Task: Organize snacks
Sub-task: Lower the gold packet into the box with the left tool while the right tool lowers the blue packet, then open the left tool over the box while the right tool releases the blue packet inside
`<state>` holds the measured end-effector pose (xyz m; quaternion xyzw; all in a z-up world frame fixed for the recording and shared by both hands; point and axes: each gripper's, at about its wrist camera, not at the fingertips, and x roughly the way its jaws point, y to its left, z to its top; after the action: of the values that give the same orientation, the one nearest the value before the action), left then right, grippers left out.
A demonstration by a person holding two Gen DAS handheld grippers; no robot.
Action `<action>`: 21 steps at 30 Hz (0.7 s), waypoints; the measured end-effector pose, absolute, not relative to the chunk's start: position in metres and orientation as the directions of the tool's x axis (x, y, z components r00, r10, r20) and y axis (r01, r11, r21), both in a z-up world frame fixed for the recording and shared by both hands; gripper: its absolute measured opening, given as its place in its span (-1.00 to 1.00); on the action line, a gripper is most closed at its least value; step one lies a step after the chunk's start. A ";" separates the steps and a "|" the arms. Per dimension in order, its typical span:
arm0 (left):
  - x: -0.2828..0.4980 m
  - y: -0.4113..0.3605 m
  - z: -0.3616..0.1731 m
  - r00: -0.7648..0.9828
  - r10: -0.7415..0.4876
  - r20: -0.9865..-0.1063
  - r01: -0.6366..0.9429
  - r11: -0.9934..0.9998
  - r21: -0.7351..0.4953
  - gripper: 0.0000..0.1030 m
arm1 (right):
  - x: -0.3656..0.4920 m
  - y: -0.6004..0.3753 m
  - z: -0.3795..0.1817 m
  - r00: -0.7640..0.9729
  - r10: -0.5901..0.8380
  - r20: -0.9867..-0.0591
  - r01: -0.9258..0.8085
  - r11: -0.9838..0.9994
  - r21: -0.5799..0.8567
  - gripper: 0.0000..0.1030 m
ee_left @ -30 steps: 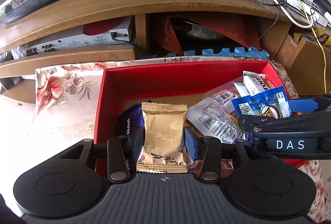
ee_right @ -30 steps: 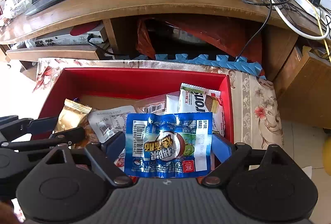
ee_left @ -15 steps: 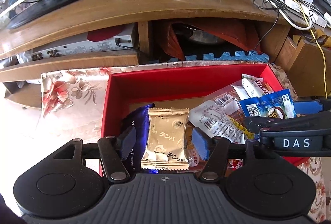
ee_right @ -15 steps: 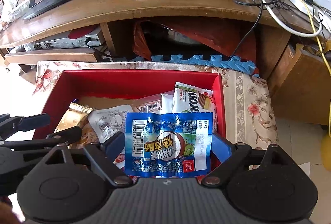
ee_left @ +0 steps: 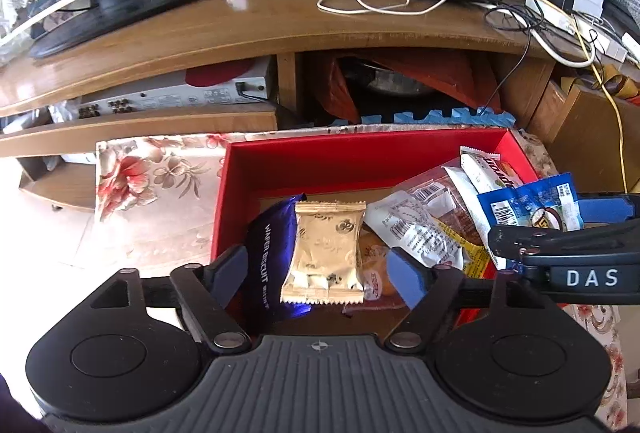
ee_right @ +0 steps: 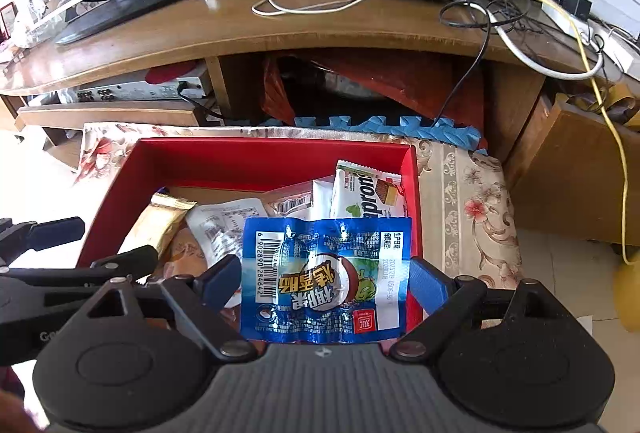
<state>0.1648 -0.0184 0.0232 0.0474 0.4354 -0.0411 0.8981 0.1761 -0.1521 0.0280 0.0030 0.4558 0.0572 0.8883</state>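
A red box point(ee_left: 360, 153) point(ee_right: 272, 153) holds several snack packets. A gold packet point(ee_left: 324, 253) lies in it against a purple wafer packet point(ee_left: 266, 257). My left gripper point(ee_left: 316, 273) hangs over them with its jaws opening; the gold packet sits between the pads, which stand clear of it. My right gripper point(ee_right: 324, 281) is shut on a blue snack packet point(ee_right: 324, 273) point(ee_left: 528, 205), held flat above the box's right side. A white-green wafer packet point(ee_right: 368, 193) and a clear barcoded packet point(ee_left: 416, 229) lie behind it.
The box stands on a floral cloth point(ee_left: 160, 185) in front of a wooden TV stand point(ee_left: 280, 29) with a monitor, a router and tangled cables. A blue foam mat point(ee_right: 380, 125) lies behind the box. A wooden crate point(ee_right: 580, 161) stands at the right.
My left jaws have spread and let go of the gold packet, which now rests in the box. Both grippers have drawn back a little. The right one keeps its blue packet.
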 end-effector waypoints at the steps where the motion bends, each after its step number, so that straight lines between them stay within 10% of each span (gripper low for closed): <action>1: 0.162 -0.017 0.024 0.620 -0.037 -0.784 0.113 0.993 0.043 0.65 | 0.172 -0.152 0.030 0.582 0.106 -0.807 -0.099 0.993 0.060 0.68; 21: 0.094 -0.012 0.012 0.613 -0.047 -0.789 0.095 0.995 0.014 1.00 | 0.081 -0.162 0.018 0.551 0.088 -0.830 -0.068 0.996 0.060 0.69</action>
<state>0.0942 -0.0124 0.0123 0.0274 0.4381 -0.0397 0.8976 0.0814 -0.1615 0.0175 0.0103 0.4719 0.0442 0.8805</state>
